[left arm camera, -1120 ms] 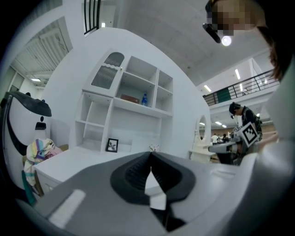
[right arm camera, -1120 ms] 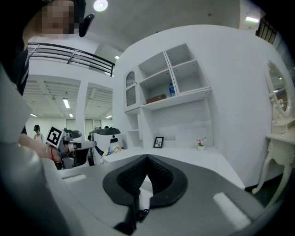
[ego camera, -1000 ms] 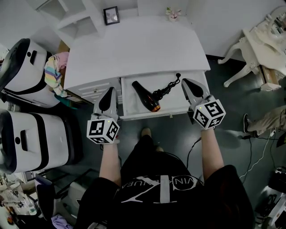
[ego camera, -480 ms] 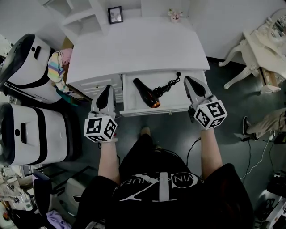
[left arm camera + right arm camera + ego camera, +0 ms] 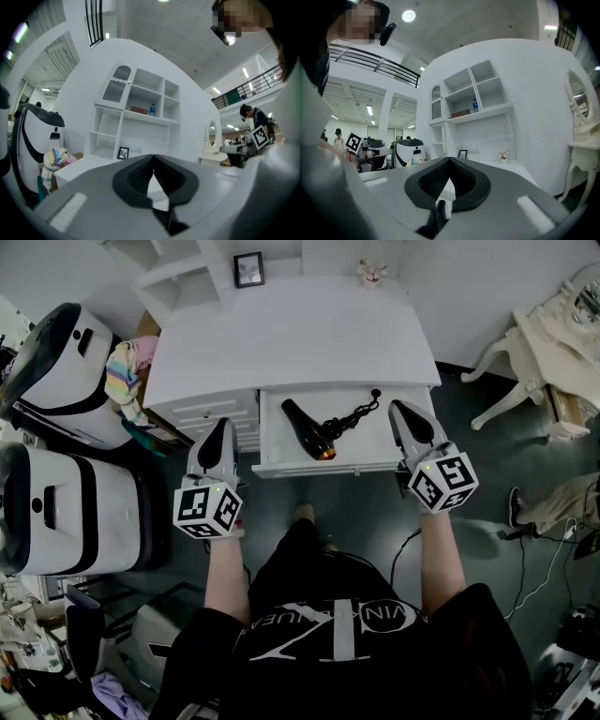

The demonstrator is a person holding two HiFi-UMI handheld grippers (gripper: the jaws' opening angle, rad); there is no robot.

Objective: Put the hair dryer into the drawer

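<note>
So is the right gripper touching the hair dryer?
Apart. Head view shows bare drawer floor between the right gripper and the hair dryer.

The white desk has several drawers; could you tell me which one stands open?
The wide drawer on the right, pulled out with the black hair dryer lying inside; the narrower drawers to its left are shut.

The hair dryer (image 5: 307,428) is black with an orange tip, the drawer (image 5: 375,442) plain white.
</note>
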